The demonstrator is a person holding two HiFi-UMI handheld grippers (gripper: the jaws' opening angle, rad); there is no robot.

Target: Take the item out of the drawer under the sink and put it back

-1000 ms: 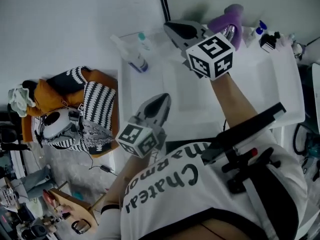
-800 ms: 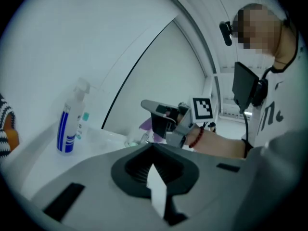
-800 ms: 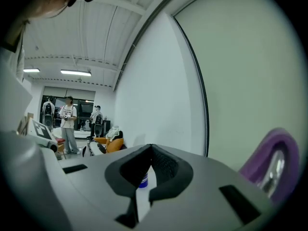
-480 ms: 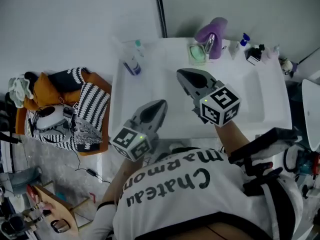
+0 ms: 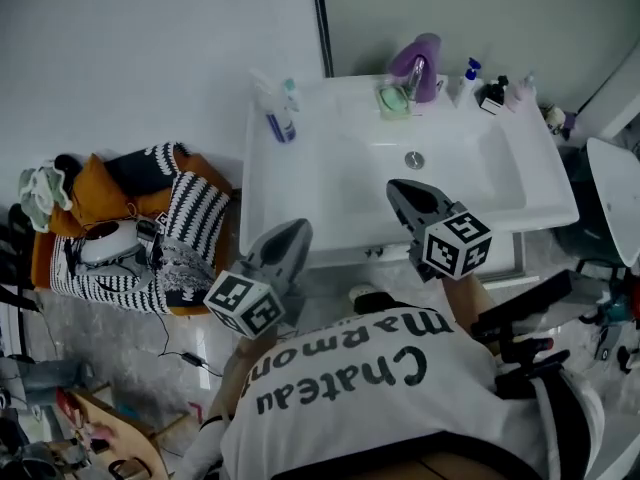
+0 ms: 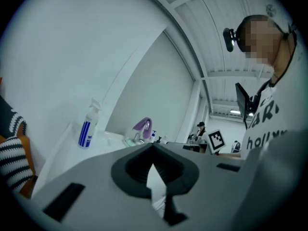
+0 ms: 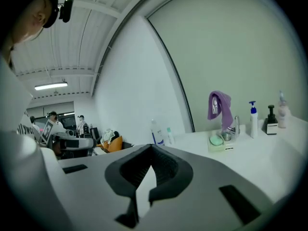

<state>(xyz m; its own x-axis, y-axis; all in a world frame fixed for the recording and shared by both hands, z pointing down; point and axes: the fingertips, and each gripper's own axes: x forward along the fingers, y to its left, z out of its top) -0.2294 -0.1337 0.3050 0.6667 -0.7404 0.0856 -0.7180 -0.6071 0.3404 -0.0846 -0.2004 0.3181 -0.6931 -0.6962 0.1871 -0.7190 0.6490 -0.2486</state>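
Bright, even light; fisheye-warped, dark-vignetted edges.

Bathroom corner, white sink point(image 5: 300, 168), tap point(image 5: 412, 76), soap dispenser point(image 5: 467, 76)

The person's white shirt point(image 5: 400, 388) carries dark letters which, in the head view, stand upside down to the camera. There is "Chateau" in big script and next to it a smaller line "Marmon", whose end goes under a fold. In the left gripper view the same shirt shows "hol" in dark letters, the following letters are not clear, and above them "AR". Black-and-white square code markers stand on the cube of the left gripper point(image 5: 300, 226) and on the cube of the right gripper point(image 5: 394, 184). The spray bottle point(image 5: 279, 121) on the sink's edge has a label with blue stripes, but its print is too small to read.
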